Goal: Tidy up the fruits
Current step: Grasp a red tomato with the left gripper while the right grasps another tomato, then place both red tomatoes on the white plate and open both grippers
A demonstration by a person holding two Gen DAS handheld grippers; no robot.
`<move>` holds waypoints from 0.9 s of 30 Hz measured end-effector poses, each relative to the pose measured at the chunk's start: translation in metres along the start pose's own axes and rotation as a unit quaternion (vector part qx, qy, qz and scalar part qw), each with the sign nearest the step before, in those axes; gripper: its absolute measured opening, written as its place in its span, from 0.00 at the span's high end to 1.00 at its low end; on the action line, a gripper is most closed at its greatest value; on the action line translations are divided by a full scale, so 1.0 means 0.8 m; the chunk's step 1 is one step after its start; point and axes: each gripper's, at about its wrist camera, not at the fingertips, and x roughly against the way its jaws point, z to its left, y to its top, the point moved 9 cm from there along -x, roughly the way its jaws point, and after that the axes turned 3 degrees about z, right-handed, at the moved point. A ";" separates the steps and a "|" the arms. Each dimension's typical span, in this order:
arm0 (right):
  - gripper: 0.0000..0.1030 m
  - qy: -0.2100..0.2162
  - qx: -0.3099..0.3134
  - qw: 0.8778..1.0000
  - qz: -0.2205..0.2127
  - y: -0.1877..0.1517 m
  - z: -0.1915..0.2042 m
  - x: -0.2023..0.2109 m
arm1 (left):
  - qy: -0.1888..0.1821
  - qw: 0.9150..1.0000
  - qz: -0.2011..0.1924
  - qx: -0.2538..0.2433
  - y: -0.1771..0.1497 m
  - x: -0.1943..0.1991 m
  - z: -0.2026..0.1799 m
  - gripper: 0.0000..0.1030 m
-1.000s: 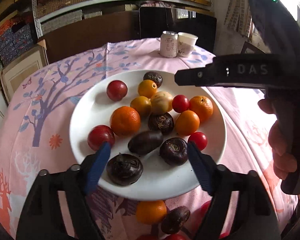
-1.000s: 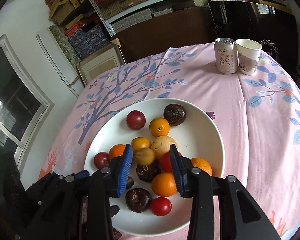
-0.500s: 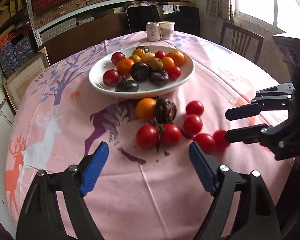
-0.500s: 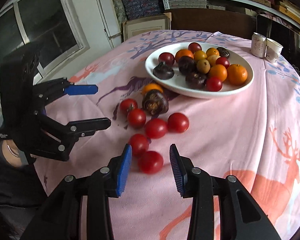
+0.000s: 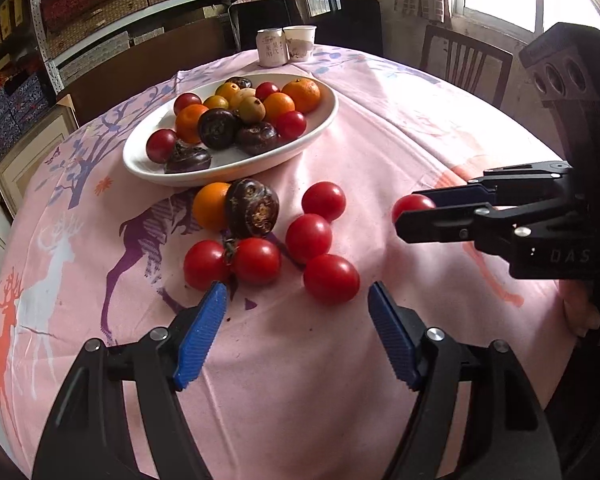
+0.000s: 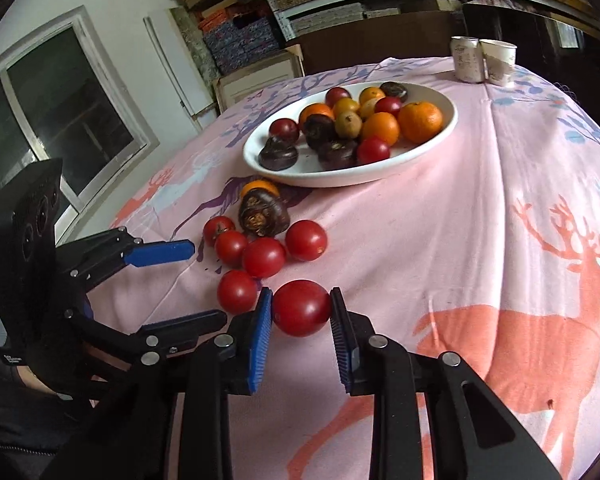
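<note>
A white plate [image 5: 320,128] [image 6: 428,160] holds oranges, red tomatoes and dark water chestnuts. In front of it on the pink cloth lie an orange [image 5: 210,205], a dark chestnut [image 5: 253,207] [image 6: 263,212] and several red tomatoes [image 5: 308,238] [image 6: 263,257]. My right gripper [image 6: 301,309] is shut on a red tomato [image 6: 301,307] [image 5: 410,205], both blue pads touching its sides. My left gripper [image 5: 294,320] is open and empty, just short of the nearest tomato [image 5: 331,278]; it also shows in the right wrist view [image 6: 172,284].
A drink can [image 5: 271,47] [image 6: 467,59] and a paper cup [image 5: 300,43] [image 6: 498,62] stand at the table's far edge. A wooden chair [image 5: 466,64] stands behind the table on the right. Shelves with boxes line the back wall.
Both grippers have moved in toward the loose tomatoes. My right gripper has closed around the nearest tomato, which earlier lay loose between its open fingers. The left gripper stays open.
</note>
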 end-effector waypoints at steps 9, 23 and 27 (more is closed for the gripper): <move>0.72 0.025 -0.019 0.999 -0.011 0.001 -0.012 0.011 | -0.006 1.000 0.016 0.016 0.009 -0.018 -0.019 0.71; 0.72 0.023 -0.016 0.999 -0.022 0.081 -0.012 0.021 | 0.015 0.993 -0.071 0.089 0.067 0.059 0.082 0.70; 0.71 0.000 -0.022 0.999 -0.035 0.161 -0.022 0.001 | 0.009 0.992 -0.065 0.108 0.119 0.027 0.116 0.70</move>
